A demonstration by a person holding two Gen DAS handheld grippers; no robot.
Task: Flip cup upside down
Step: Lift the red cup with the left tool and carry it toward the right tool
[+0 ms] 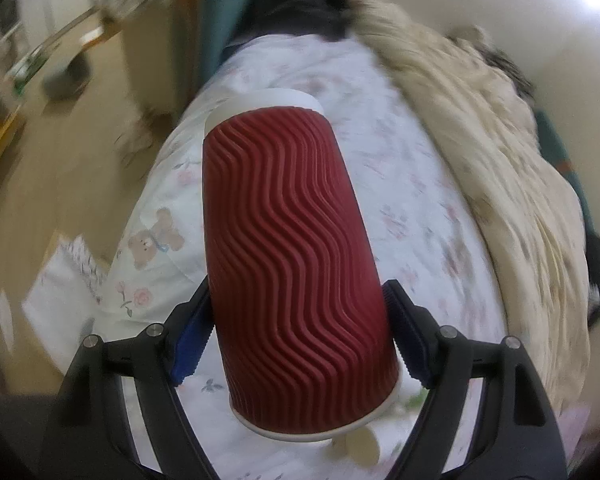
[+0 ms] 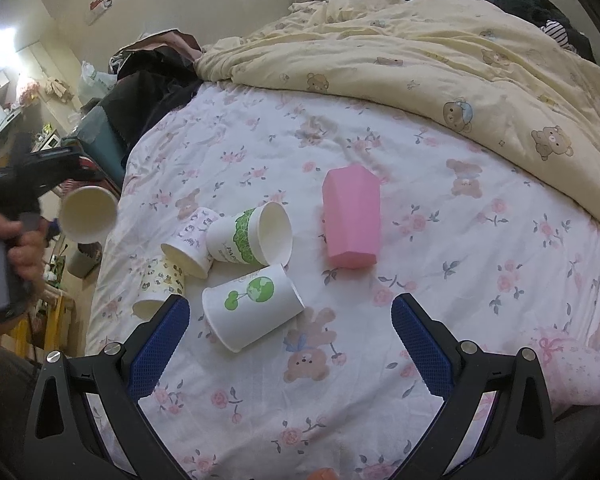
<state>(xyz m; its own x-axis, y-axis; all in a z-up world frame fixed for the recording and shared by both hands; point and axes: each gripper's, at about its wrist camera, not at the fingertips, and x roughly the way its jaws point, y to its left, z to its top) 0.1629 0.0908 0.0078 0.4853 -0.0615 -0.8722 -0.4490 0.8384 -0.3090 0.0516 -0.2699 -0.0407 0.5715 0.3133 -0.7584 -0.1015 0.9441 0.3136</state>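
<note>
In the left wrist view my left gripper (image 1: 298, 332) is shut on a red ribbed paper cup (image 1: 292, 264), held in the air above the floral bed sheet (image 1: 428, 208), lying along the fingers with one white rim near the camera and the other end pointing away. In the right wrist view the same cup shows its white open mouth (image 2: 88, 214) at the far left, held by the left gripper and a hand (image 2: 12, 252). My right gripper (image 2: 290, 318) is open and empty, hovering over the sheet near a white cup with a green tree print (image 2: 252, 306).
Several paper cups lie on their sides on the sheet: a green-leaf cup (image 2: 252, 236), a purple-print cup (image 2: 190, 242), a yellow-print cup (image 2: 160, 286). A pink plastic cup (image 2: 352, 220) lies on the sheet. A cream bear quilt (image 2: 440, 60) covers the far side. The bed edge (image 2: 108, 264) is at left.
</note>
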